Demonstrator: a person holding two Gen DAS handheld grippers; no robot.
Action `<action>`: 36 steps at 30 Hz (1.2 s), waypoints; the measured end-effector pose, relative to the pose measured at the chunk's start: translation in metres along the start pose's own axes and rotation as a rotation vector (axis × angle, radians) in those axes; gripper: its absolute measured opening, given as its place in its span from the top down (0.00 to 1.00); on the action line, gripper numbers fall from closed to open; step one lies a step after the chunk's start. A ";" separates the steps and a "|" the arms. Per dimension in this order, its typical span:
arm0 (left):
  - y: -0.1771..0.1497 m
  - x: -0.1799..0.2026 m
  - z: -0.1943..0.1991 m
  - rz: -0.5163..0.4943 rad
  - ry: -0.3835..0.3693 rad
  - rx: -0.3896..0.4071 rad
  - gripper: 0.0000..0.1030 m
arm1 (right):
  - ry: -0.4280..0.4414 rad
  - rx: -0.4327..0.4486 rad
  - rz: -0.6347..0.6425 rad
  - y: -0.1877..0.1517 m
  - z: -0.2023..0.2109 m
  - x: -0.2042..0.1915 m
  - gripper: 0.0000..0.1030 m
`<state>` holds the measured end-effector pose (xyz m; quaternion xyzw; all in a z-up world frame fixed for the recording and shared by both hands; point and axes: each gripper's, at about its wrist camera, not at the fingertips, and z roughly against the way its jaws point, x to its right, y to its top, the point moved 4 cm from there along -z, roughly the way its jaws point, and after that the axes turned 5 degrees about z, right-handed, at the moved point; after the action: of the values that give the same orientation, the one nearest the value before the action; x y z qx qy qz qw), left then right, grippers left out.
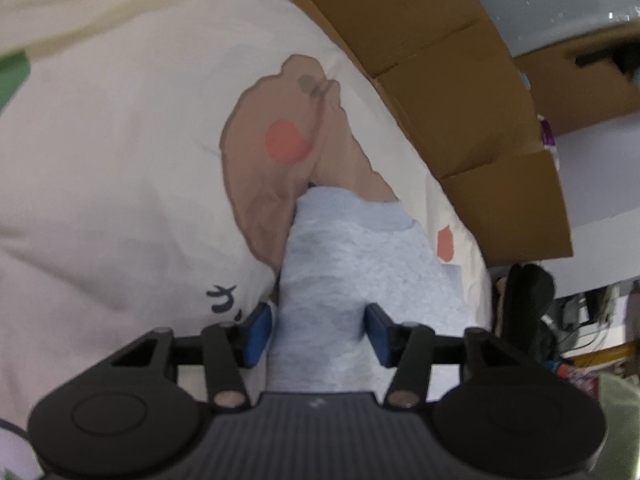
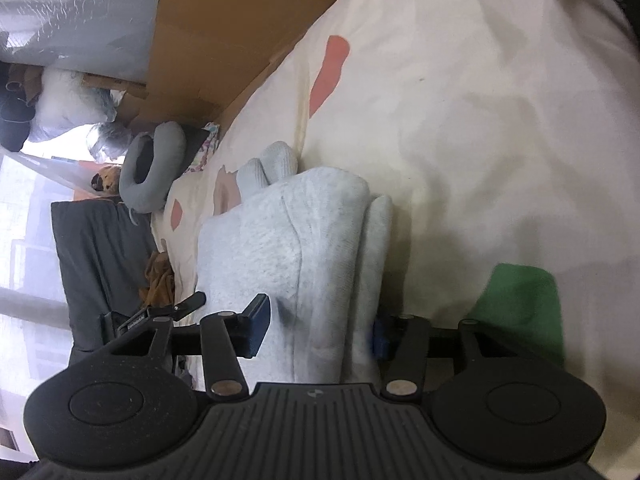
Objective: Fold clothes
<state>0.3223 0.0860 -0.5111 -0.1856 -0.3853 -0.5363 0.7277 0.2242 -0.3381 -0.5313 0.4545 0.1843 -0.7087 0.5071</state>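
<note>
**Both grippers on a folded grey garment**

On the cream bedsheet [image 1: 120, 160], with its brown and pink cartoon print, lies the garment [image 1: 352, 264], a pale grey-blue knit. From the left wrist view it runs from 6 o'clock up toward 12, between the blue pads [image 1: 258, 334] of the left gripper [image 1: 320, 336]. Those fingers stand at a middling gap with cloth filling the space; whether they actually pinch it I cannot tell.

From the right wrist view the garment [image 2: 280, 248] looks already doubled, with layered edges at about 1 o'clock and a rolled cuff or sleeve end at 11. The right gripper [image 2: 318, 328] straddles the bundle, its pads [image 2: 260, 326] pressed against either side, so it seems to be holding the fold. Cardboard [image 2: 224, 32] borders the bed at 11 o'clock, and a grey neck pillow [image 2: 152, 168] sits at 9.

The step in hand appears to be carrying or squaring a fold. To do it well, both grippers should move together at the same height so the layers do not shear. Knit this thick will sag and spring open, so keep the grip on all layers and lay the fold down flat before letting go. Keep the loose cuff tucked, or it may drag out.
</note>
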 end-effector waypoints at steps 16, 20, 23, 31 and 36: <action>0.007 0.010 -0.010 -0.045 -0.076 -0.009 0.66 | 0.011 0.007 0.063 0.012 -0.016 -0.011 0.71; 0.006 0.018 -0.004 -0.072 -0.088 0.003 0.67 | 0.038 0.010 0.077 0.013 -0.010 -0.016 0.72; 0.002 0.014 -0.008 -0.061 -0.085 -0.017 0.61 | 0.030 0.005 0.070 0.013 -0.010 -0.014 0.69; -0.002 0.005 -0.021 -0.029 -0.084 -0.052 0.54 | -0.006 -0.014 0.064 0.015 -0.021 -0.010 0.58; -0.002 0.017 -0.023 -0.091 -0.041 -0.047 0.66 | -0.039 -0.020 0.094 0.016 -0.025 -0.013 0.71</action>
<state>0.3311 0.0586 -0.5129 -0.1957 -0.3954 -0.5739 0.6900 0.2506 -0.3193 -0.5299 0.4437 0.1601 -0.6908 0.5480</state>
